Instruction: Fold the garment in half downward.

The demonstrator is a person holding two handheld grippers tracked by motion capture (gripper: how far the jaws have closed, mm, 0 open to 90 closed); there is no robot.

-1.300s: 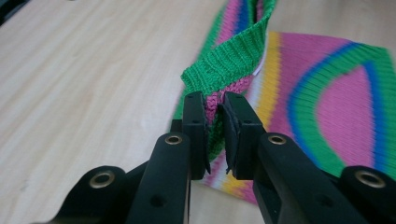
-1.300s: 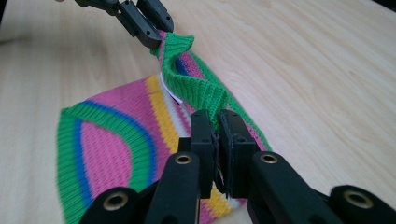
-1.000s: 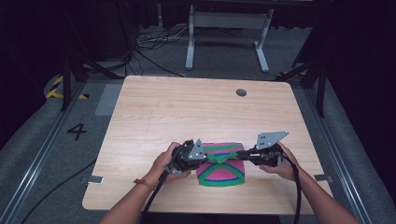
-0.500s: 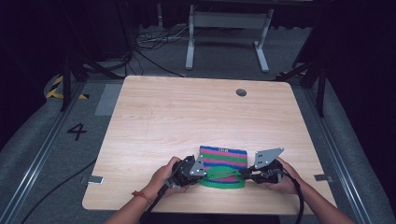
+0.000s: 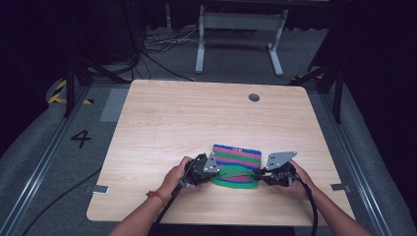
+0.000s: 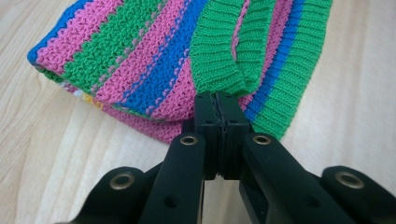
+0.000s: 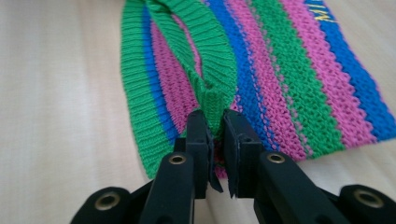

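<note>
Right gripper view: striped knit cloth (image 7: 289, 74) bears partly cropped yellow lettering.

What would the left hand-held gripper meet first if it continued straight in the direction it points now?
The left hand-held gripper is shut on the green ribbed band. Straight ahead lies the striped knitted piece, and probably, beyond it, the right hand-held gripper.

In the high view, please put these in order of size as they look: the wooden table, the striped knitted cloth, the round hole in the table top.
1. Wooden table, by far the largest.
2. Striped knitted cloth, near the front edge, pinched by both tongs.
3. Round hole, the smallest.
</note>
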